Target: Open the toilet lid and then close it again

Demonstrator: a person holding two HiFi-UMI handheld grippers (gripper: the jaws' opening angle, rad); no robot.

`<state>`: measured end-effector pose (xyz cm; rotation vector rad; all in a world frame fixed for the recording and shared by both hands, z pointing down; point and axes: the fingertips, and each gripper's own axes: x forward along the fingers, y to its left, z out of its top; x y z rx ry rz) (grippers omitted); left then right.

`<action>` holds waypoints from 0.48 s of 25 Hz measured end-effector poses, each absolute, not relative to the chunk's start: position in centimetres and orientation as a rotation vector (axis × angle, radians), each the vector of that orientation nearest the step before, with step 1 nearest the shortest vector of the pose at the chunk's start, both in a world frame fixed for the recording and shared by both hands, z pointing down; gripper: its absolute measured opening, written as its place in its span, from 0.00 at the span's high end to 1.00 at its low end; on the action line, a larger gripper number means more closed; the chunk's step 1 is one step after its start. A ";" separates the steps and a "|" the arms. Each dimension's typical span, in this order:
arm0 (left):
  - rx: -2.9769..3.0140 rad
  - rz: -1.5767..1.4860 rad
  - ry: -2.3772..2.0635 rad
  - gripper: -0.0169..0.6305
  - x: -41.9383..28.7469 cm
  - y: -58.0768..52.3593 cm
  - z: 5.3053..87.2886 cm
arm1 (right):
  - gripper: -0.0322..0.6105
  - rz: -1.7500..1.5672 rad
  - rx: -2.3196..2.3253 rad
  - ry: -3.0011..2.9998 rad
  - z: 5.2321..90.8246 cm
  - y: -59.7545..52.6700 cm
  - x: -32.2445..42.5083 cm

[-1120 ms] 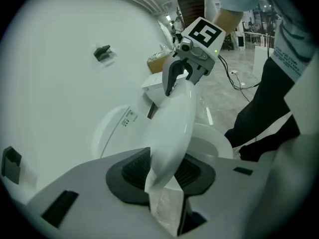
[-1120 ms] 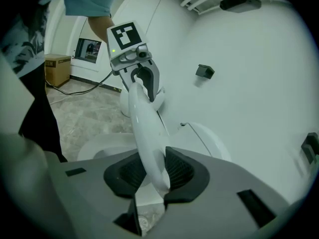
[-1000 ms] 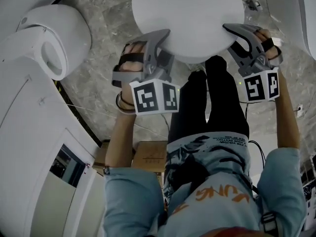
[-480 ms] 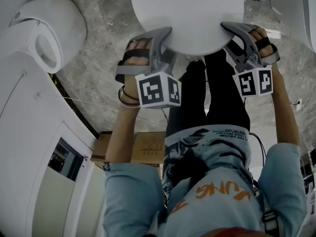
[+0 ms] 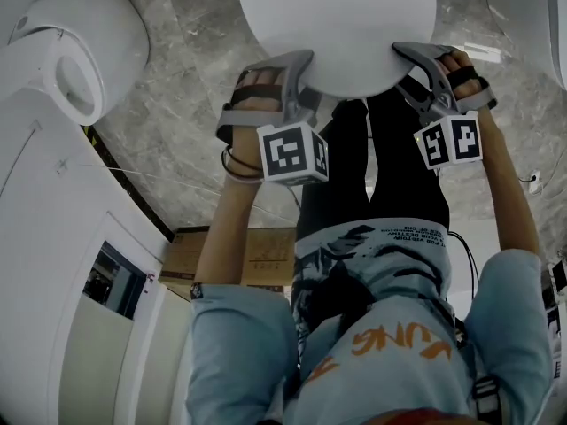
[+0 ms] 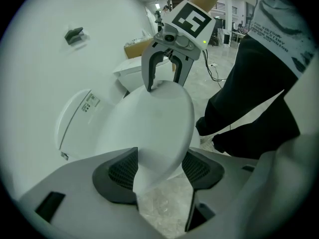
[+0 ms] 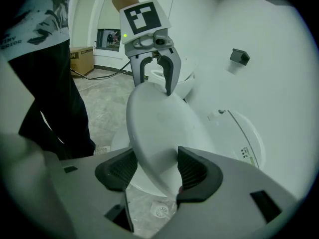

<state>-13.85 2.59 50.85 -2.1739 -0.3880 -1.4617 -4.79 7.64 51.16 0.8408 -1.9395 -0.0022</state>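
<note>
The white oval toilet lid (image 5: 337, 25) fills the top centre of the head view. My left gripper (image 5: 299, 78) straddles its near left edge and my right gripper (image 5: 415, 65) its near right edge. In the left gripper view the lid (image 6: 154, 118) stands tilted, and its rim runs down between my left gripper's (image 6: 162, 171) dark pads. The right gripper (image 6: 162, 81) straddles the lid's far rim there. In the right gripper view the lid's rim (image 7: 159, 128) lies between my right gripper's (image 7: 154, 171) pads. Both pairs of jaws have just been opening and stand loosely around the rim.
Another white toilet (image 5: 80, 51) stands at the upper left on the grey marble floor (image 5: 186, 122). The person's black trouser legs (image 5: 381, 175) are just in front of the lid. A cardboard box (image 5: 235, 255) sits by the white wall panels. A floor drain (image 7: 160, 210) lies below.
Both grippers have slid a little up the picture and inward along the lid's near edge. The toilet at the left has drifted toward the upper left corner.
</note>
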 end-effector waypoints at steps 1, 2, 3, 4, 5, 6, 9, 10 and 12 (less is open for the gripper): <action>-2.171 -1.472 -0.402 0.53 -14.1 2.8 51.3 | 0.53 0.012 0.815 -1.941 51.6 7.9 -5.0; -2.170 -1.484 -0.414 0.52 -14.3 3.0 51.8 | 0.52 0.022 0.793 -1.940 52.1 8.1 -5.2; -2.169 -1.495 -0.424 0.52 -14.5 3.2 52.2 | 0.52 0.028 0.775 -1.938 52.5 8.2 -5.4; -2.168 -1.507 -0.434 0.51 -14.7 3.5 52.6 | 0.51 0.033 0.761 -1.935 52.9 8.4 -5.5; -2.166 -1.520 -0.446 0.50 -14.9 3.7 52.9 | 0.51 0.039 0.750 -1.933 53.2 8.6 -5.7; -2.164 -1.530 -0.457 0.50 -15.1 4.0 53.3 | 0.50 0.048 0.738 -1.932 53.6 8.9 -5.9; -2.147 -1.533 -0.479 0.49 -15.6 4.7 54.8 | 0.48 0.087 0.694 -1.930 55.0 9.7 -6.4; -2.141 -1.536 -0.493 0.49 -15.8 4.9 55.3 | 0.47 0.097 0.674 -1.928 55.5 9.9 -6.6; -2.132 -1.556 -0.523 0.48 -16.2 5.4 56.4 | 0.47 0.107 0.631 -1.921 56.6 10.3 -6.9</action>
